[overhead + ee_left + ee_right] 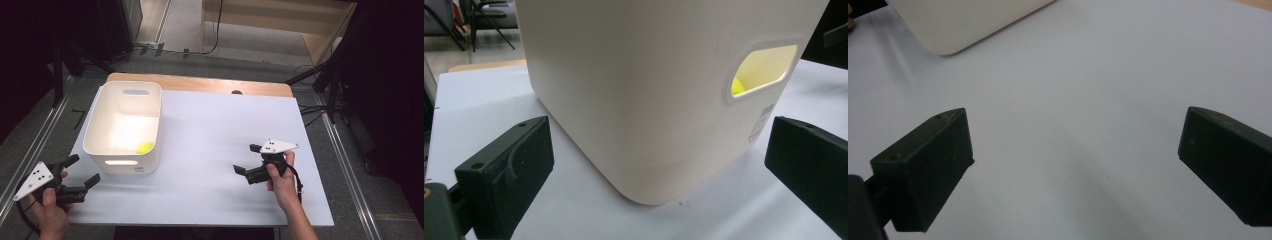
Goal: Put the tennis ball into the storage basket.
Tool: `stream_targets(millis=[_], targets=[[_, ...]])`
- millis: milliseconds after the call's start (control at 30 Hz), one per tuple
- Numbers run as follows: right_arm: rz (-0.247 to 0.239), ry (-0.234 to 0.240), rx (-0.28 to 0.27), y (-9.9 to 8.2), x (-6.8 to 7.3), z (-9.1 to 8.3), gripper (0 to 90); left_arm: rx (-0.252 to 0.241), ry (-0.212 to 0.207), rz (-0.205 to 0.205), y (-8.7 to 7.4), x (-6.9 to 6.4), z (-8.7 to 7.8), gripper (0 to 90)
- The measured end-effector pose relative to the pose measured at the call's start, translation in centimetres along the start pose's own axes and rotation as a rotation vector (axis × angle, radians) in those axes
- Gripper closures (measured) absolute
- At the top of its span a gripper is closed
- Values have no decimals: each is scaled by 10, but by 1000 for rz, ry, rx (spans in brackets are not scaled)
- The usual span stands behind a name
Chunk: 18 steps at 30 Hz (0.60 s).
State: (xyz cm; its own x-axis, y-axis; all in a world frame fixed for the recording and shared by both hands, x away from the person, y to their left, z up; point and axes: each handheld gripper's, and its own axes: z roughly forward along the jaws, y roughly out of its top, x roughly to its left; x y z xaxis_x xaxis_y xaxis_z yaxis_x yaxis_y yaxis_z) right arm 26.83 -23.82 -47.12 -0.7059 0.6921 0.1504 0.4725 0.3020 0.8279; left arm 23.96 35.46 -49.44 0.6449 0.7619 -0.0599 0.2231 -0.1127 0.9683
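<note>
A white plastic bin (pixel 125 125) with handle slots stands on the left part of the white table. A yellow-green ball (pixel 145 147) lies inside it near the front right corner, and shows through the handle slot as the ball (pixel 737 86) in the left gripper view. My left gripper (pixel 82 170) is open at the table's front left edge, just left of the bin (pixel 649 90), with nothing between its jaws. My right gripper (pixel 247 159) is open over the bare table at the right, facing the bin's corner (pixel 963 25).
The white table sheet (pixel 215 145) lies on a wooden top whose far edge (pixel 200 82) shows. Metal rails (pixel 345 165) run along both sides of the table. Dark stands and cables sit on the floor beyond.
</note>
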Motion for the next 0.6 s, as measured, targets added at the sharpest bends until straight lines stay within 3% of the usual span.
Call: stream_targets(millis=[600], targets=[[72,-63,-34,-41,-18,-35,1,3,2,4,0,0,0,0]])
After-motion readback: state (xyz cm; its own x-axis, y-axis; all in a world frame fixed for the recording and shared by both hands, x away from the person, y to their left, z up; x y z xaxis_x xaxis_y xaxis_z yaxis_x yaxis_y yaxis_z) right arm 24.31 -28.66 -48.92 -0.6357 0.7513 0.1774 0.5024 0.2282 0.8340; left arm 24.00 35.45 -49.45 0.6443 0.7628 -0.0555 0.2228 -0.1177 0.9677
